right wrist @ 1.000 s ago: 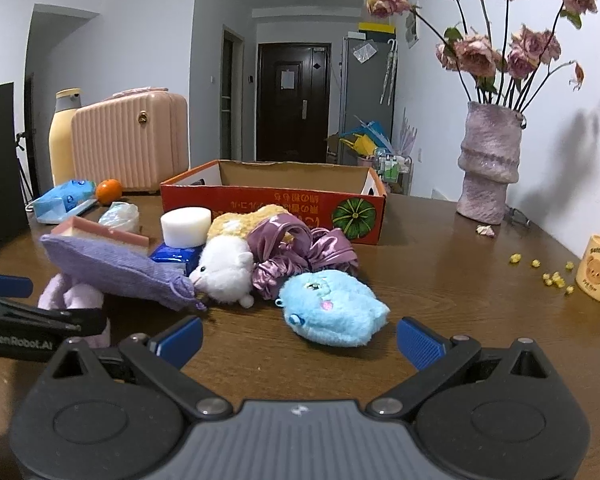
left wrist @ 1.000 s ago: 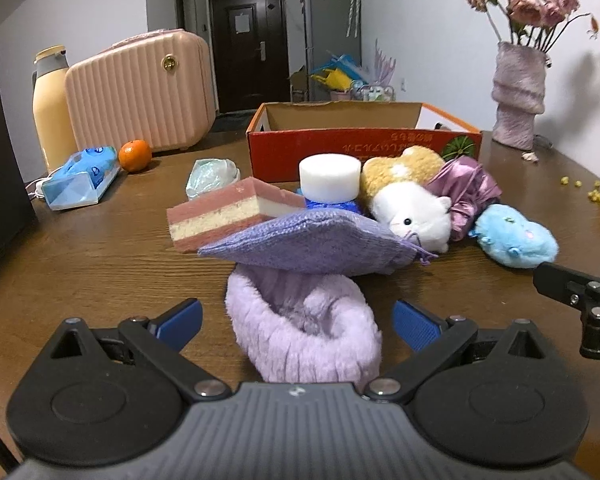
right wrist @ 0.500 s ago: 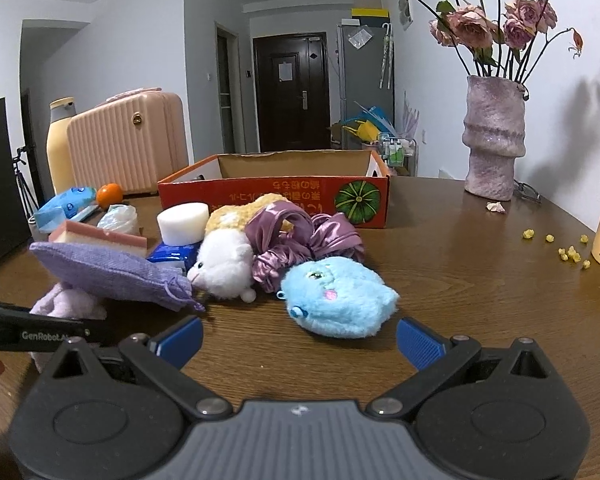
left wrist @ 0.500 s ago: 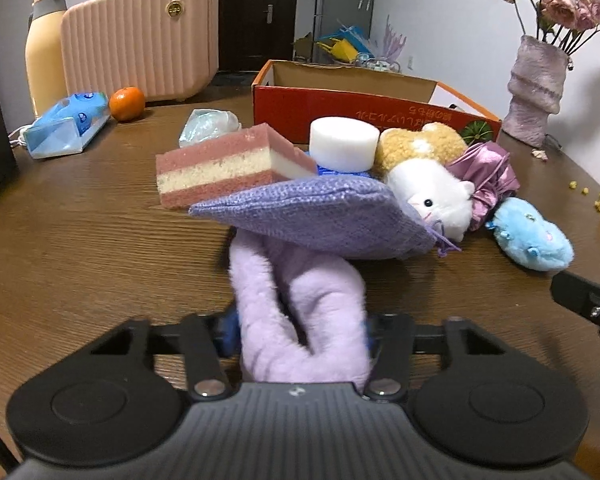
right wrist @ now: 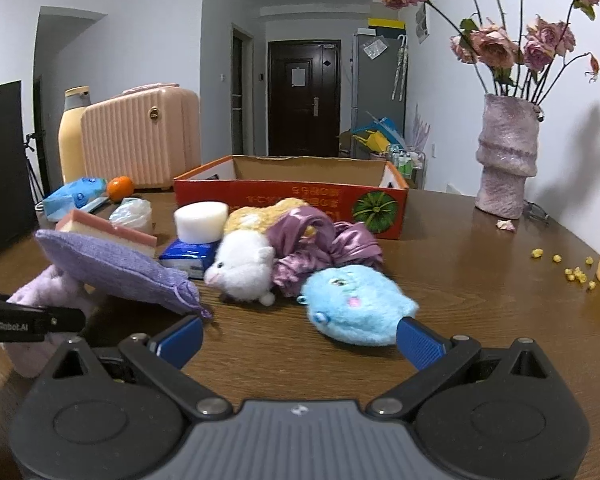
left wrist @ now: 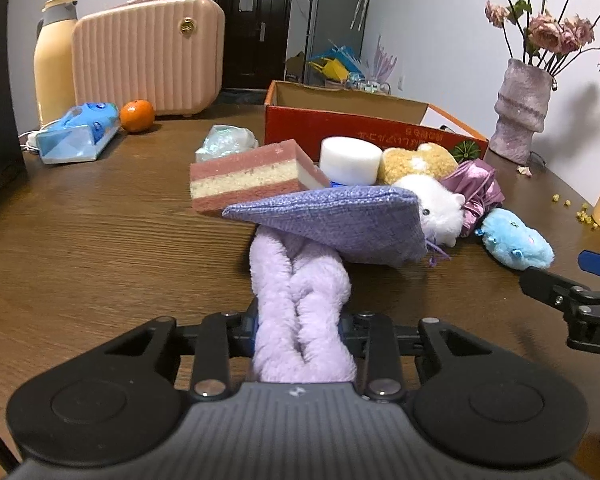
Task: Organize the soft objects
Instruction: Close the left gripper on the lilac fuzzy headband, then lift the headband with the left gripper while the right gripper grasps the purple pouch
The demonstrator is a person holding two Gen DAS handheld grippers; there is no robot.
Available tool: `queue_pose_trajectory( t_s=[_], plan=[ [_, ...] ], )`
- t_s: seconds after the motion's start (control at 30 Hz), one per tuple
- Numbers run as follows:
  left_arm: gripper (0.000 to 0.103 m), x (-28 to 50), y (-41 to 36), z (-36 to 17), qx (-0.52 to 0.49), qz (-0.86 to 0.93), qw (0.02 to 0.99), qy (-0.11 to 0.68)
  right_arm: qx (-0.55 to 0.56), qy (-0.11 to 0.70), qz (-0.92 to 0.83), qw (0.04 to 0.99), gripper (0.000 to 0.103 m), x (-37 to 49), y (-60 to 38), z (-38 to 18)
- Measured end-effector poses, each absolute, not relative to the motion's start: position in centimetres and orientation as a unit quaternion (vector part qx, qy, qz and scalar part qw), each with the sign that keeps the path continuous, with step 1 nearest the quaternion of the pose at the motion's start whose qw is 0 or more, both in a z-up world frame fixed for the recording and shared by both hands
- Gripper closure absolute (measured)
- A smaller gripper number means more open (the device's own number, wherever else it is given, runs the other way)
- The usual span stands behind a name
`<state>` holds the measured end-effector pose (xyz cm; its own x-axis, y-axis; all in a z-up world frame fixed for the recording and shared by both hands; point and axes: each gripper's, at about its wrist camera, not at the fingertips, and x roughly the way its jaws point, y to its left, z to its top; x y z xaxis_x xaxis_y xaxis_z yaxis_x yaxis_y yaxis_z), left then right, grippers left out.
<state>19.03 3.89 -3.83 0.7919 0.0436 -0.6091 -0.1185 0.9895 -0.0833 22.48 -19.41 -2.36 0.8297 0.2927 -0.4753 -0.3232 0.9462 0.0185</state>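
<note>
Now the left gripper (left wrist: 302, 332) is clamped on the near end of a fluffy lilac headband (left wrist: 300, 300). Its jaws have just been closing from wide apart, and the plush loop is squeezed narrow between them. The headband's long axis runs straight away from the jaws, toward the far edge of the table (left wrist: 100, 240). Its far end is tucked under a purple woven pouch (left wrist: 340, 220), which leans on the pile of soft things behind it: a pink and cream layered sponge (left wrist: 248, 176), a round white sponge (left wrist: 350, 160), a white plush animal (left wrist: 440, 208) and a shiny mauve scrunchie (left wrist: 480, 192).

So the coming move probably turns on pulling the headband back along its own length, out from under the pouch, which may slide or tip as it goes.

Beyond the pile, nearer the far edge, stands an open red cardboard box (left wrist: 360, 128), likely where the soft things belong.

The right gripper (right wrist: 300, 340) hangs off to the right with jaws wide and nothing held, a blue plush toy (right wrist: 356, 304) lying just ahead of it. The left hand is plainly the nearer one to the headband.

Compared with a second ago, the headband is stretched longer and thinner, and the left gripper views the pile from slightly nearer.
</note>
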Motion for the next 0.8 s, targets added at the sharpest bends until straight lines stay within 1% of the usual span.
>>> queue_pose_trajectory(
  t_s=[0.4,0.8],
  plan=[
    [0.071,16.2,7.9,-3.0,-0.059,0.055,0.952,0.297,-0.059,0.25,0.21,0.943,0.0,21.1,-13.7,-2.4],
    [0.071,14.2,9.5,-1.4,-0.039,0.044,0.963,0.262,-0.091,0.253,0.257,0.928,0.0,19.8,-8.3,-2.3]
  ],
)
